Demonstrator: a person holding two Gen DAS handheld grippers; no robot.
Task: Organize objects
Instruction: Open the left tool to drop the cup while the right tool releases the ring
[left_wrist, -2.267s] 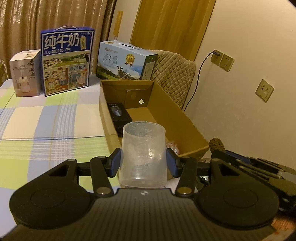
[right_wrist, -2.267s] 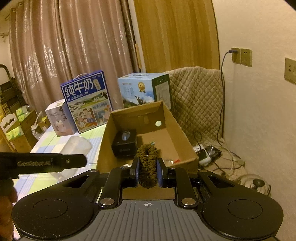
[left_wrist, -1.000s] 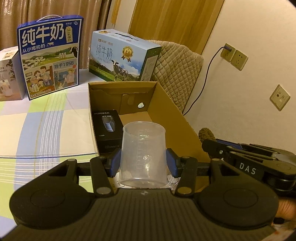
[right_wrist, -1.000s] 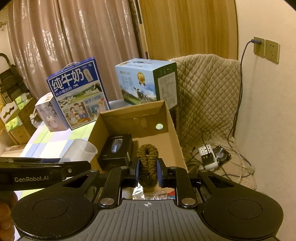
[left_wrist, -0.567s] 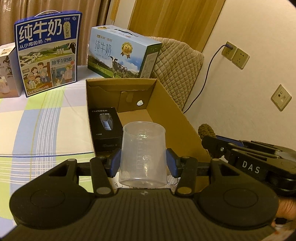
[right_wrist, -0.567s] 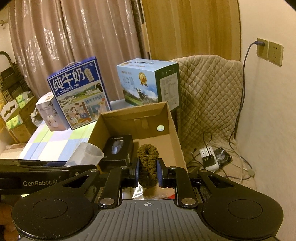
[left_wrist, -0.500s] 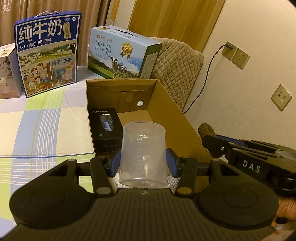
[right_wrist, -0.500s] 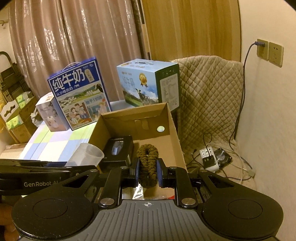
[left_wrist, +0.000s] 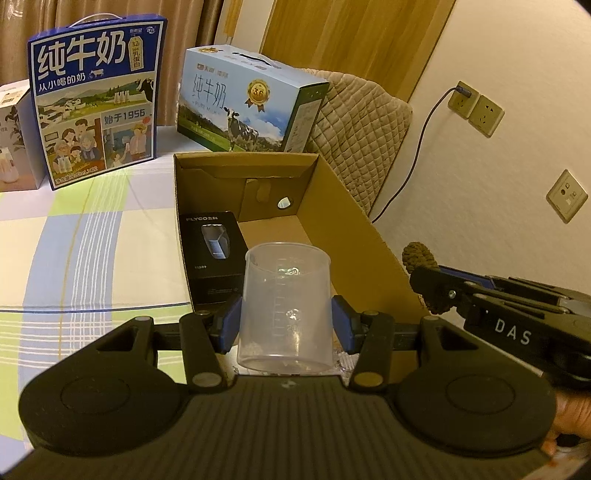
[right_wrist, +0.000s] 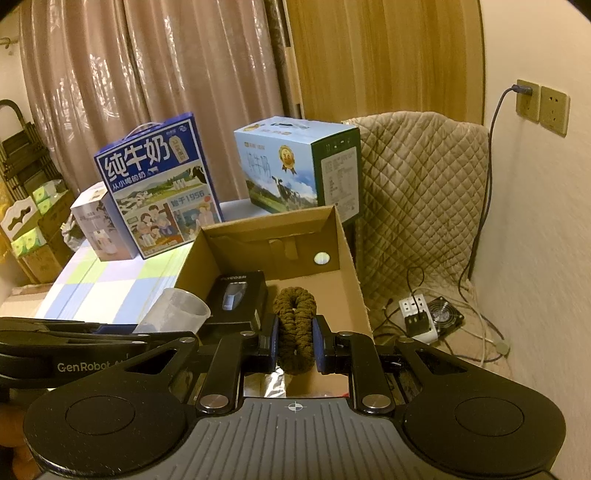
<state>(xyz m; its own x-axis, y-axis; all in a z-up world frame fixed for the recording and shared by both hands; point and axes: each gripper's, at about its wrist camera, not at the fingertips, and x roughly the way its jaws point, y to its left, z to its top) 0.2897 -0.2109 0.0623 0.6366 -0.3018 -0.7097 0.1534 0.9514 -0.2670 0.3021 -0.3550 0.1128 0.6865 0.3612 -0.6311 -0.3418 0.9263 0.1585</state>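
we see a checked tablecloth (left_wrist: 92, 236) with an open cardboard box (left_wrist: 354, 221) on it. inside lies a black box (left_wrist: 214, 254) marked "flycoan". our left gripper (left_wrist: 284, 323) clamps a clear measuring cup (left_wrist: 284, 306) between its blue pads, above the box. our right gripper (right_wrist: 295, 341), marked "das", squeezes a brown braided ring (right_wrist: 295, 328).

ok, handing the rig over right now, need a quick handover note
Left gripper: shut on the clear measuring cup, held upright over the near end of the cardboard box.
Right gripper: shut on the brown braided rope, also over the box.
Done: black Flyco box already lies inside, against the left wall.
Left: set the cup and rope down in the free space beside it, then open both.
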